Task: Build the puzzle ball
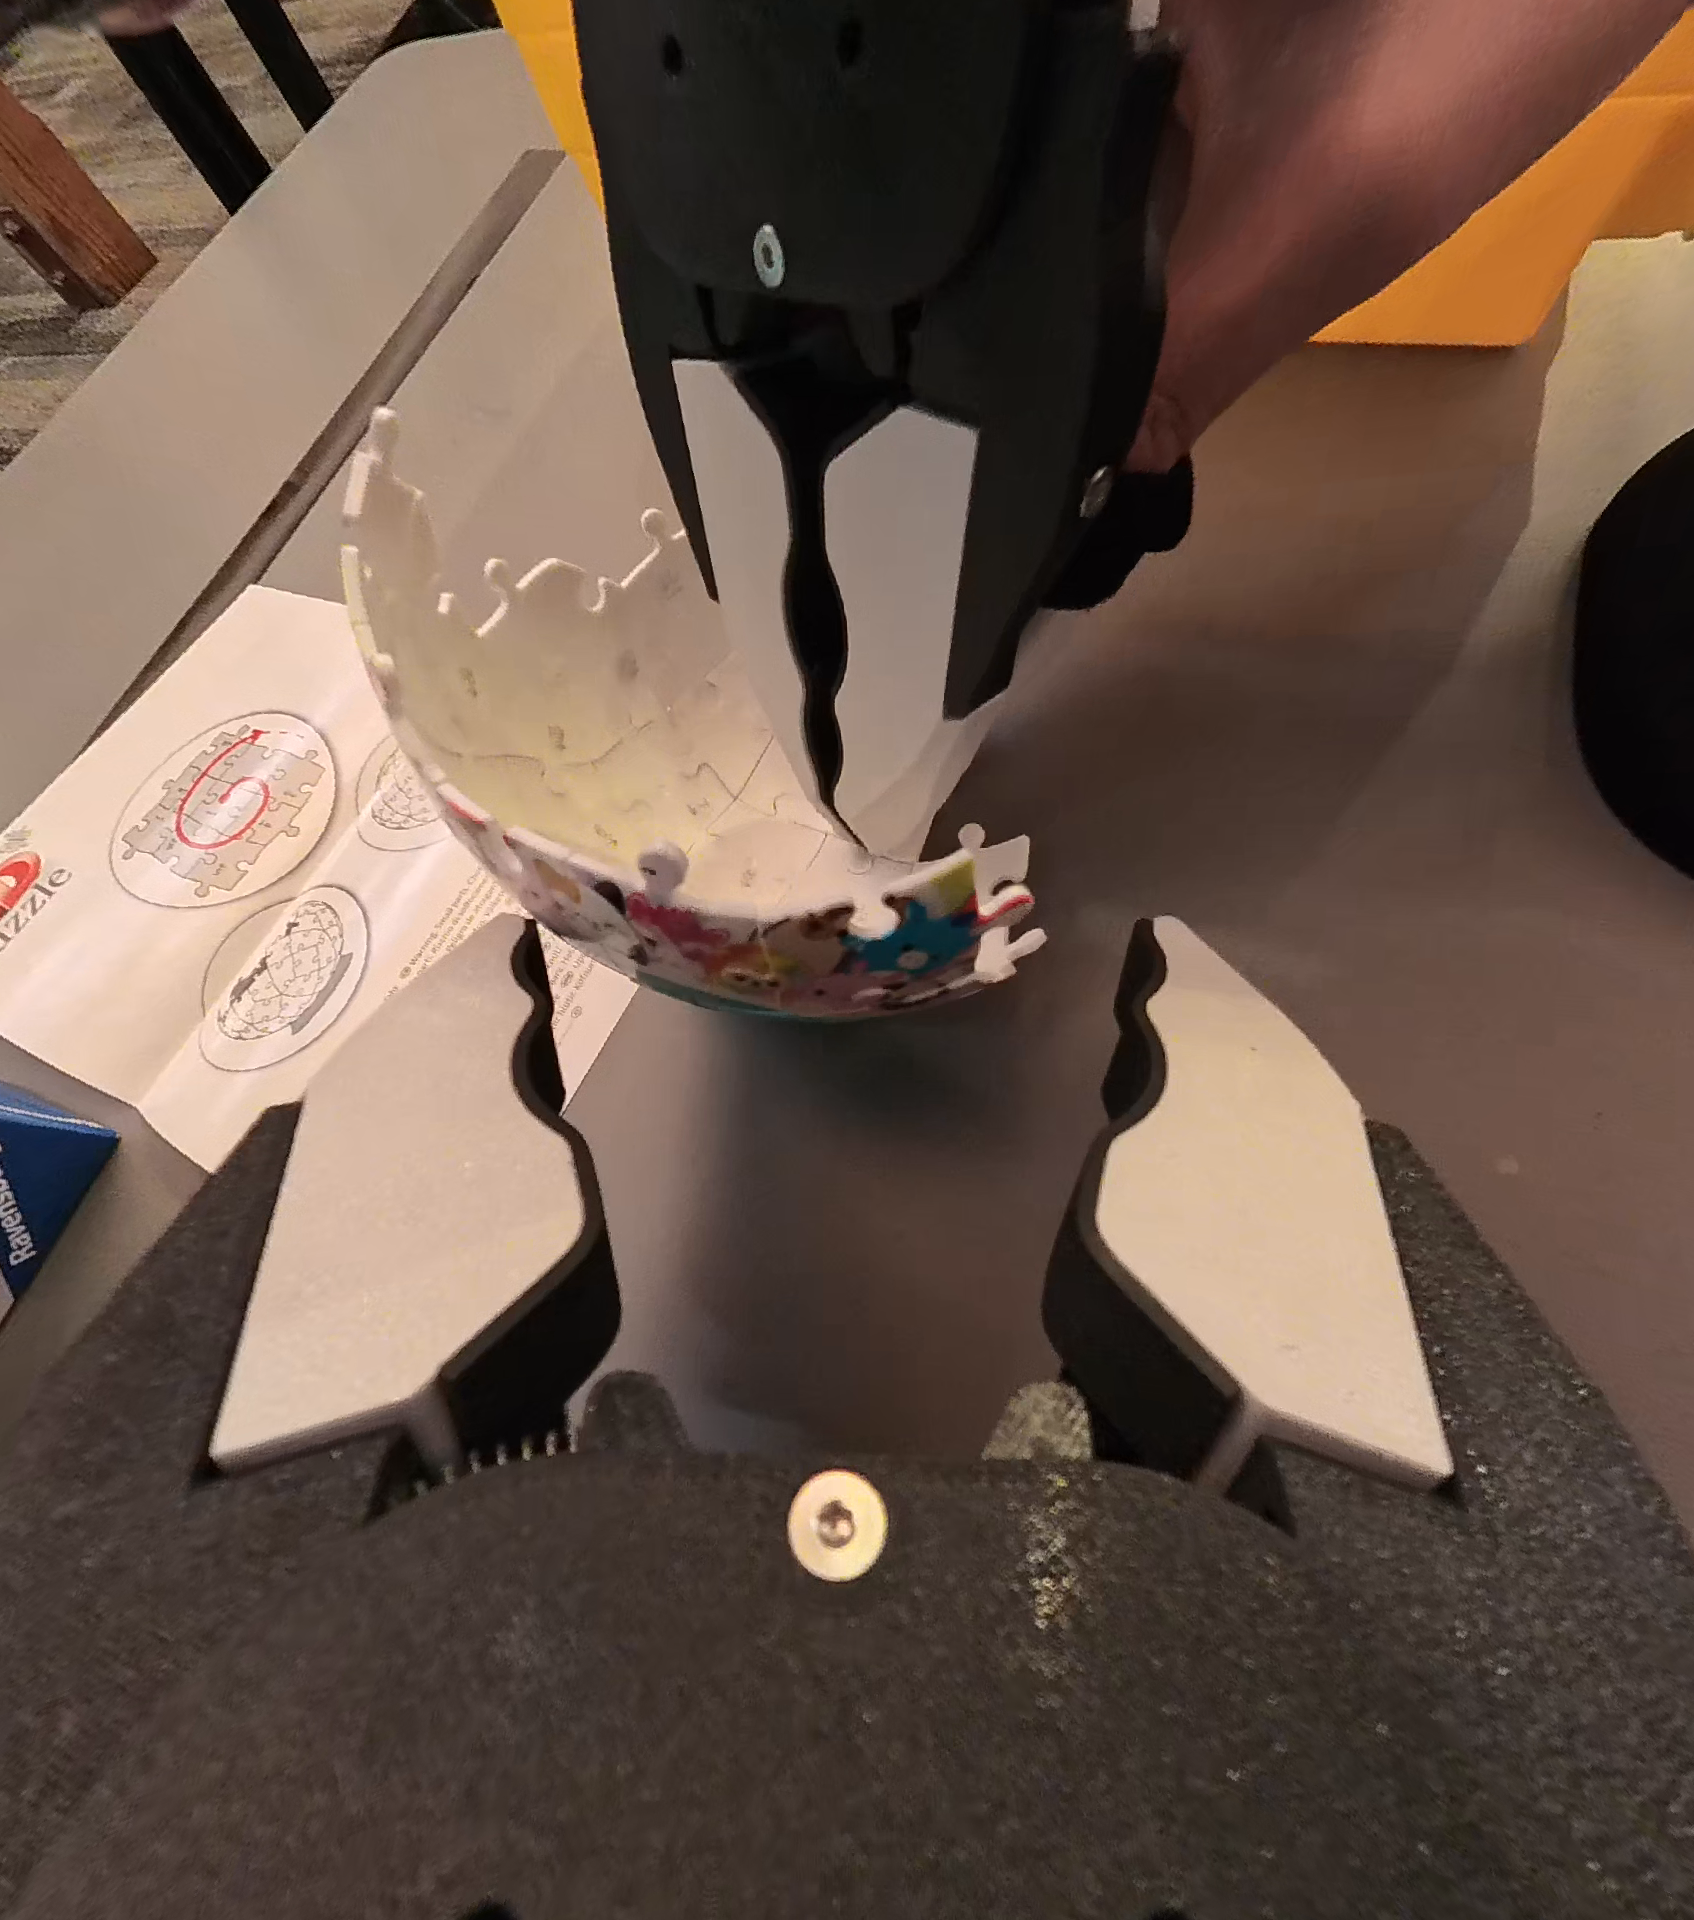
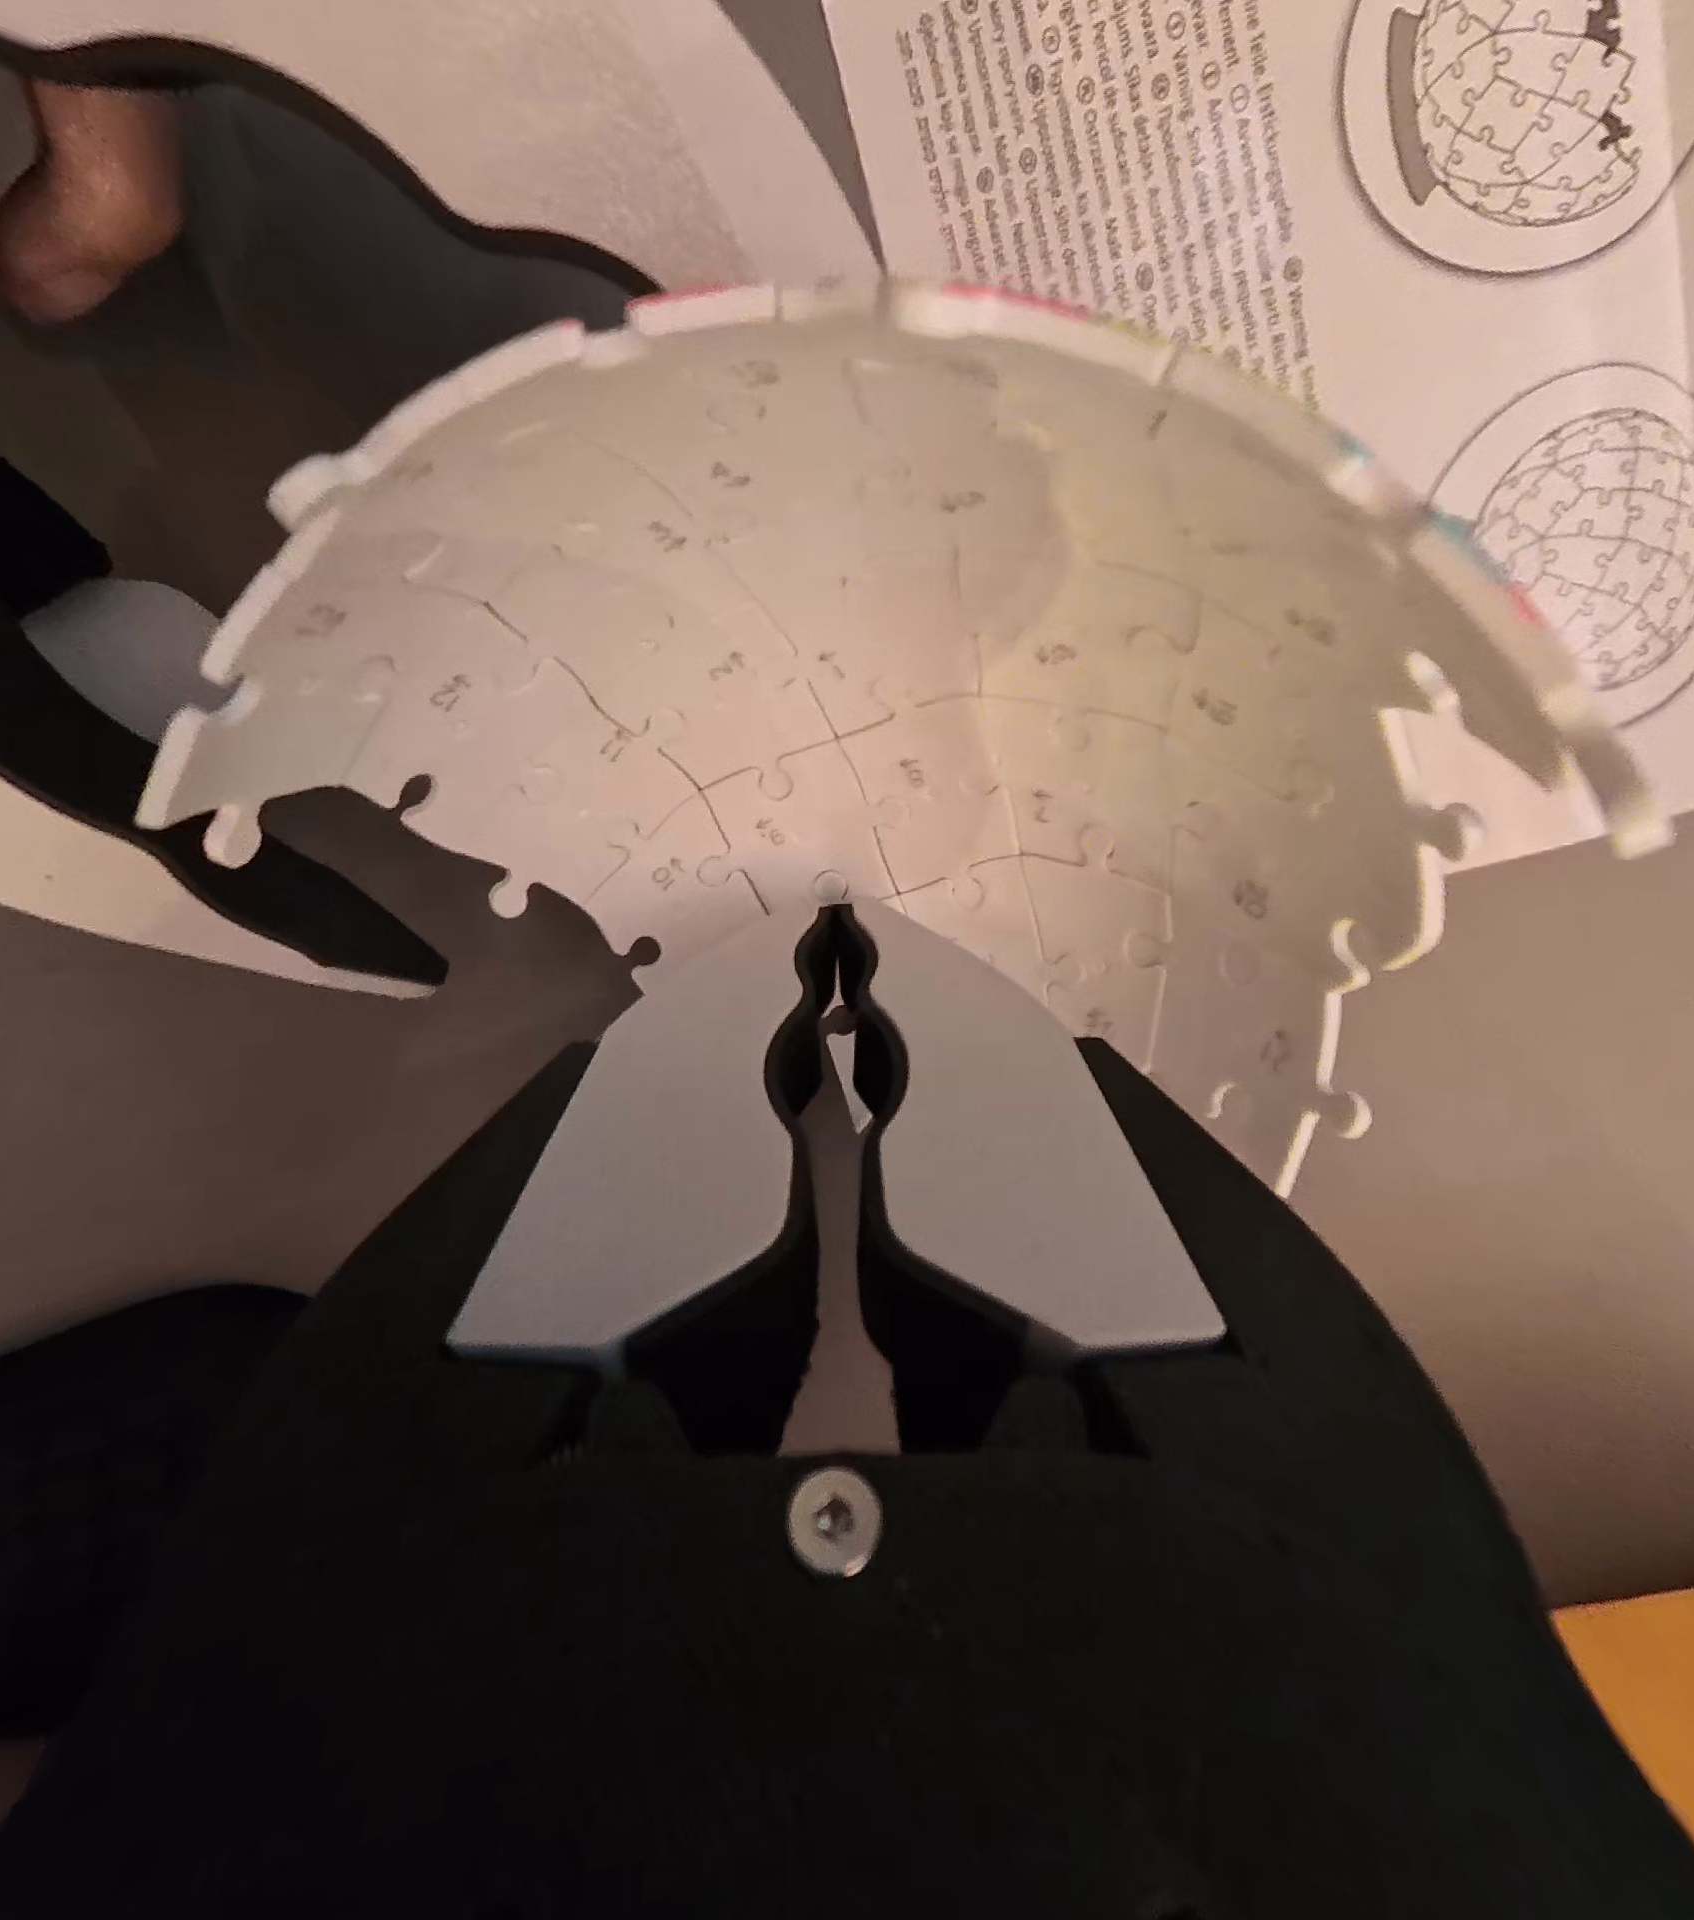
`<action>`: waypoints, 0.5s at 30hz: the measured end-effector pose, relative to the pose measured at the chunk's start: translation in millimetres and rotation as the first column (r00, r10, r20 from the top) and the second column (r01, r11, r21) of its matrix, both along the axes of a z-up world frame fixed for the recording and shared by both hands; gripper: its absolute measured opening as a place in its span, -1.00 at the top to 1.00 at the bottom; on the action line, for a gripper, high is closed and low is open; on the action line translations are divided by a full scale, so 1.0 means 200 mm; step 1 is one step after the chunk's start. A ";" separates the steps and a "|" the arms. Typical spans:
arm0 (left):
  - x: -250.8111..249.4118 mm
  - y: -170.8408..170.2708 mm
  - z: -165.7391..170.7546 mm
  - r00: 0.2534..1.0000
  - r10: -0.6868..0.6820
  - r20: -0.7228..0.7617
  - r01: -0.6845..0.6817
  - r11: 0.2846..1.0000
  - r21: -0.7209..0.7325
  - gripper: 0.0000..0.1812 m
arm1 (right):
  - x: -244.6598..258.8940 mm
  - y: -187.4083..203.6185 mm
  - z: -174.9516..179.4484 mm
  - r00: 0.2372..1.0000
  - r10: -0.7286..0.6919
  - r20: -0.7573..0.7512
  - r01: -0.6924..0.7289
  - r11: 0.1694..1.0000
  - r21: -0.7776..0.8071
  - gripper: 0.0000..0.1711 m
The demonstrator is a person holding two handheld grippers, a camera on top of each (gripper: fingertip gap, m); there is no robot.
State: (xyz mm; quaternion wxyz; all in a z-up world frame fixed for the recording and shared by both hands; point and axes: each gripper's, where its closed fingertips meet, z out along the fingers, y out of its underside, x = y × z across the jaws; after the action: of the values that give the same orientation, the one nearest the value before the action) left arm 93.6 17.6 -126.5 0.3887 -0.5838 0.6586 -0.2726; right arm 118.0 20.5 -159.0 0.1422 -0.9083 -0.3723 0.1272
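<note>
instruction sheet (image 1: pixel 230 831), blue box (image 1: pixel 1 1174), yellow box (image 1: pixel 1549 208)

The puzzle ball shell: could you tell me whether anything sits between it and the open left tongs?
Nothing visible does. The left tongs are open, just short of the puzzle ball shell, with only bare table between. The right tongs are shut on the shell's far rim.

We see the puzzle ball (image 1: pixel 614 727) in smooth plastic, matt white inside, glossy printed outside; at nine o'clock, a matt paper leaflet (image 1: pixel 199 831).
</note>
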 end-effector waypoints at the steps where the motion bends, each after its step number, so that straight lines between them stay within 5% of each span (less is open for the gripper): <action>1: 0.00 0.00 0.00 1.000 0.000 0.000 0.000 1.000 0.002 -0.14 | 0.00 0.00 0.00 1.000 -0.008 0.007 0.008 1.000 -0.012 0.98; 15: 0.00 0.00 -0.01 1.000 0.004 -0.002 -0.004 1.000 -0.001 -0.13 | 0.02 0.00 0.00 0.996 -0.051 -0.070 0.048 0.998 -0.049 0.99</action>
State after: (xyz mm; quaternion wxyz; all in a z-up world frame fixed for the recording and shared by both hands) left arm 92.9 17.4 -128.2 0.3884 -0.5857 0.6575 -0.2718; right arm 121.3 21.0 -158.1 0.1370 -0.9152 -0.3414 0.1646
